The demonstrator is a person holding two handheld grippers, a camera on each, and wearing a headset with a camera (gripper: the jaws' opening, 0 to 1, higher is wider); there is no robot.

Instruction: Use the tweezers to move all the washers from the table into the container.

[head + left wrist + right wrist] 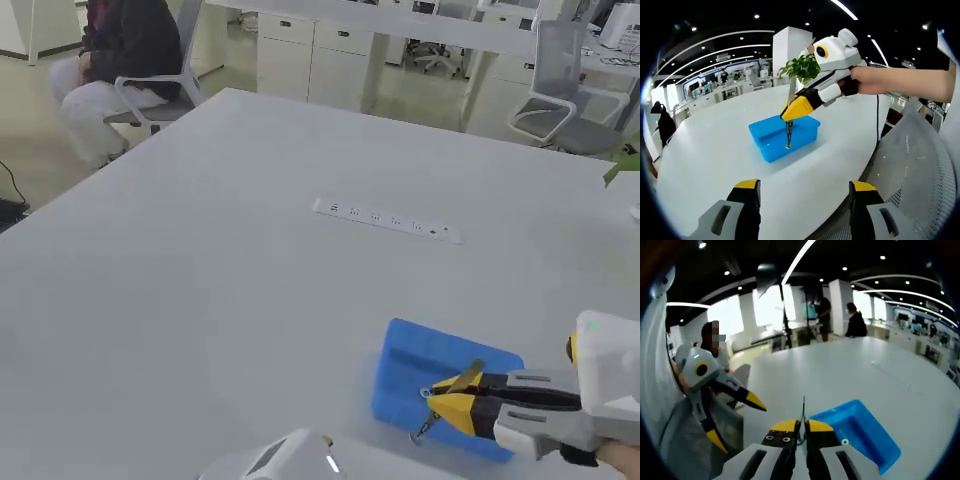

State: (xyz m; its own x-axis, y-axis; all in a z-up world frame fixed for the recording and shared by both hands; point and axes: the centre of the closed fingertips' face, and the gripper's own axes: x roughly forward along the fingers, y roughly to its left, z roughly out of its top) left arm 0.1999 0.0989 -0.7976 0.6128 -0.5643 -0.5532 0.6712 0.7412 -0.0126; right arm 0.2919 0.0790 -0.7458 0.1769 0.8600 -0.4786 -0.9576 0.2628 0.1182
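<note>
Our right gripper point(785, 117) clamps the thin steel tweezers point(789, 132), tips inside the shallow blue plastic container point(785, 155), where a tiny metal washer point(788, 146) seems to lie: light, slippery, best pinched across its rim. Our left gripper point(805, 185) gapes wide

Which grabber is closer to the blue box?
Right. The right gripper is above the blue box, holding tweezers that point down into it. The left gripper is open and sits back from the box, near the table edge.
</note>
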